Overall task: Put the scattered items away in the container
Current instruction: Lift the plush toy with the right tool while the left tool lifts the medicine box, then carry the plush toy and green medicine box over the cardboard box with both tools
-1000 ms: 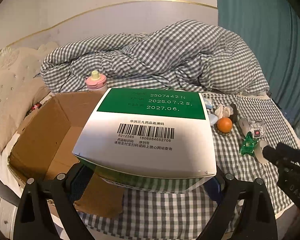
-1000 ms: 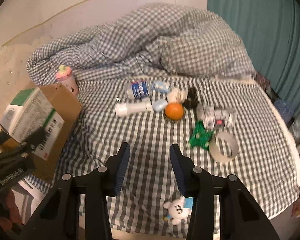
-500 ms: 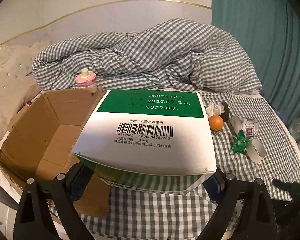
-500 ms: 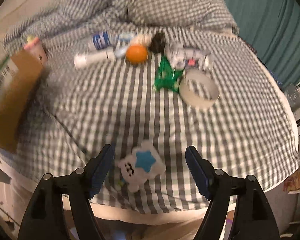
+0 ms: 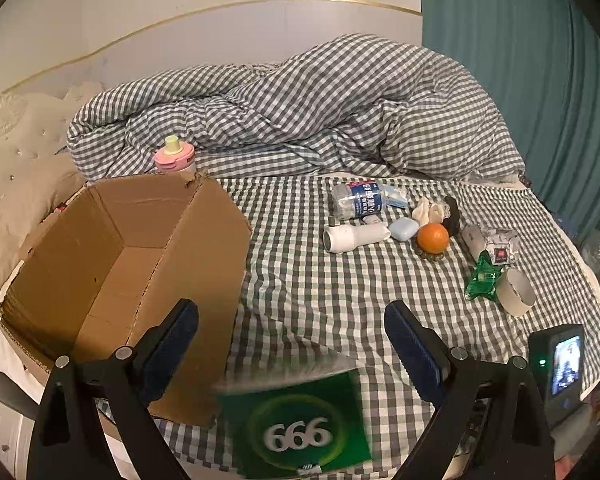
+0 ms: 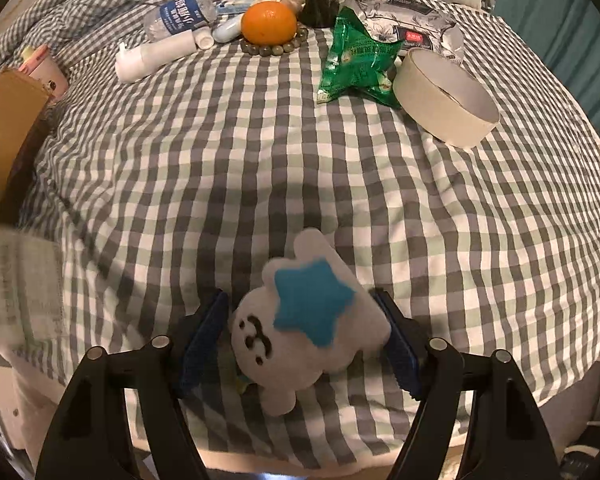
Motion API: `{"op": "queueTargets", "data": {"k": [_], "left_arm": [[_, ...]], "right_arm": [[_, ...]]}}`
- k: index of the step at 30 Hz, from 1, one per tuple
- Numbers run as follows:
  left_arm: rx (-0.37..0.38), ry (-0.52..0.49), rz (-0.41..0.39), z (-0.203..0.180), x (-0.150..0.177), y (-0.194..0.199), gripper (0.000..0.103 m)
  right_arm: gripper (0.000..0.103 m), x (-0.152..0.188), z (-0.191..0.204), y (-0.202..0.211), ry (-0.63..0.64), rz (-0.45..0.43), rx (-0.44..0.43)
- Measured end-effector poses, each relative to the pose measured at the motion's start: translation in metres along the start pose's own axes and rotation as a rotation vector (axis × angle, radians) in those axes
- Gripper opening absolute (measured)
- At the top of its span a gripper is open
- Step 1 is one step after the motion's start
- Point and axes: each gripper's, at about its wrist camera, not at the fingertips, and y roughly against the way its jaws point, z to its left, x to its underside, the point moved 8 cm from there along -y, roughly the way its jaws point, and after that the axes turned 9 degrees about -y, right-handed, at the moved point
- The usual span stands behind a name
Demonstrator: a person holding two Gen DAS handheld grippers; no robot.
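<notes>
We are holding our left gripper [image 5: 291, 334] spread wide above the green box [image 5: 296, 424] beside the cardboard box [image 5: 112, 264], while our right gripper [image 6: 306, 334] is flanking the plush toy [image 6: 308, 328] at the bed's [image 6: 260, 152] near edge, contact unclear.

The green box [image 5: 296, 426] at 6 o'clock is motion-blurred, its lower edge cut off; a pale blurred shape [image 6: 20, 288] at 9 o'clock is perhaps the same box.
</notes>
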Motion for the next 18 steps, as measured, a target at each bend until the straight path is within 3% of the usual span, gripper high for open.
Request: {"op": "queueTargets", "data": {"k": [5,11,18], "left_arm": [[0.030,-0.009,0.040,-0.008,0.009,-0.017,0.096],[-0.010,-0.056,0.102,-0.014,0.031,-0.026,0.101],[-0.025,0.041,0.192,-0.005,0.083,-0.031,0.103]], "right_arm": [[0.063,-0.002,-0.001,0.004,-0.003,-0.007,-0.017],[0.063,-0.003,-0.001,0.011,0.002,-0.021,-0.021],[0.063,-0.006,0.010,0.014,0.027,-0.036,-0.030]]}}
